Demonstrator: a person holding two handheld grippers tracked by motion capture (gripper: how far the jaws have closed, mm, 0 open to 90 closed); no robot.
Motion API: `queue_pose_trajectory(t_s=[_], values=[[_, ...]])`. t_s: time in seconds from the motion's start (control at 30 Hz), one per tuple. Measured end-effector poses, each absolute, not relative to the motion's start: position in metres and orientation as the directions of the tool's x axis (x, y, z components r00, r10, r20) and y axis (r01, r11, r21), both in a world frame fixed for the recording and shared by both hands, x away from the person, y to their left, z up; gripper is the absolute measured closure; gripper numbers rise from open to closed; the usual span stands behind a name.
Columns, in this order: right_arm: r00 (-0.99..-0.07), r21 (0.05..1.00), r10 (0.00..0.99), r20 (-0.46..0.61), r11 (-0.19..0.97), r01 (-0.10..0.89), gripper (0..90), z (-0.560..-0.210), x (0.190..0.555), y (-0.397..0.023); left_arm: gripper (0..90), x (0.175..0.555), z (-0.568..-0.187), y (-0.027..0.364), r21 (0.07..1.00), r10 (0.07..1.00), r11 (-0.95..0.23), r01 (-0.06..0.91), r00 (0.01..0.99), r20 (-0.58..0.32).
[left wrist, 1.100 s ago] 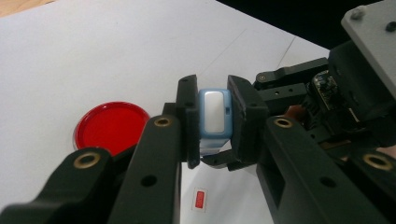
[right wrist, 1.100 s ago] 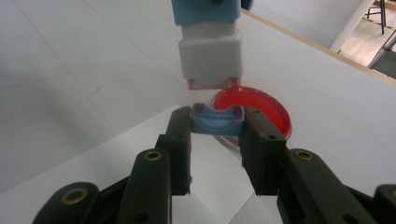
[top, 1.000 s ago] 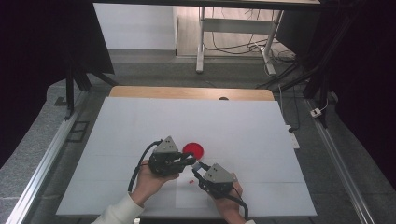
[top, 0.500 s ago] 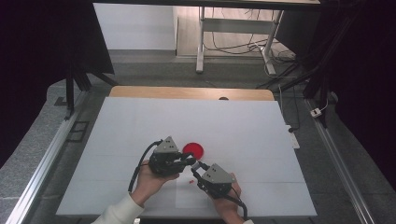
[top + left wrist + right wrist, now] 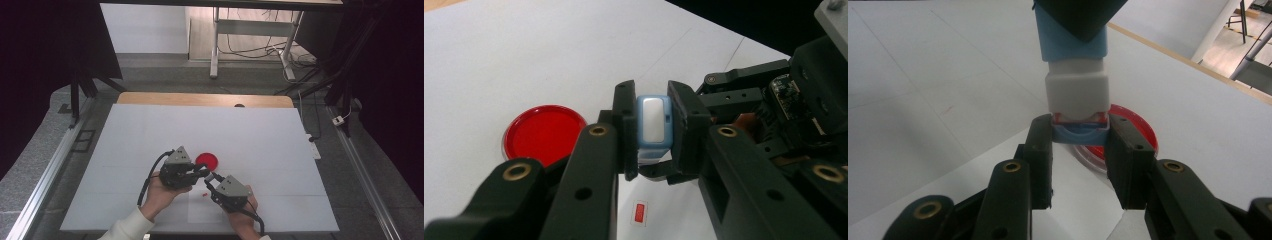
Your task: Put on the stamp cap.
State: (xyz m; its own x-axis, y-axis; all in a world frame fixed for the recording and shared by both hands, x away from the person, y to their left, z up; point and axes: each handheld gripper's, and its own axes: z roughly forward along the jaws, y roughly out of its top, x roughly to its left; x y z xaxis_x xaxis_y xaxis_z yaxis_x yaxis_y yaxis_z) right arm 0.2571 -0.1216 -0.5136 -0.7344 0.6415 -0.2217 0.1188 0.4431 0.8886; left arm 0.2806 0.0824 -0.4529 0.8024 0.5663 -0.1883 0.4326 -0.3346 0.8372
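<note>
A small blue and white block (image 5: 654,127) hangs just above the white table, held from both ends. My left gripper (image 5: 654,125) is shut on its blue body, and its jaw tips press both sides. My right gripper (image 5: 1080,135) is shut on the blue end piece (image 5: 1080,132) below the block's white middle (image 5: 1077,92). From above, the left gripper (image 5: 202,172) and the right gripper (image 5: 211,178) meet tip to tip near the table's front. A round red disc (image 5: 206,160) lies flat just behind them.
A small red rectangular mark (image 5: 205,193) sits on the white table top (image 5: 260,135) below the grippers. A wooden strip (image 5: 200,99) runs along the far edge. Metal rails flank the table, and a desk frame with cables stands beyond it.
</note>
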Motion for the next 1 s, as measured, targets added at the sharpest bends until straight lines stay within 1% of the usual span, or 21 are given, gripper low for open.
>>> queue_pose_trajectory(t_s=[0.7,1.0], values=[[-0.730,0.886,0.643,-0.231,0.449,0.115,64.2,-0.5141,0.2563,-0.1207,75.6,0.2809,-0.4543,0.0806,0.828,0.564,-0.359,0.430,0.807,-0.175],[-0.726,0.876,0.639,-0.256,0.471,0.106,64.2,-0.5150,0.2555,-0.1195,75.7,0.2811,-0.4552,0.0792,0.818,0.565,-0.376,0.434,0.808,-0.169]])
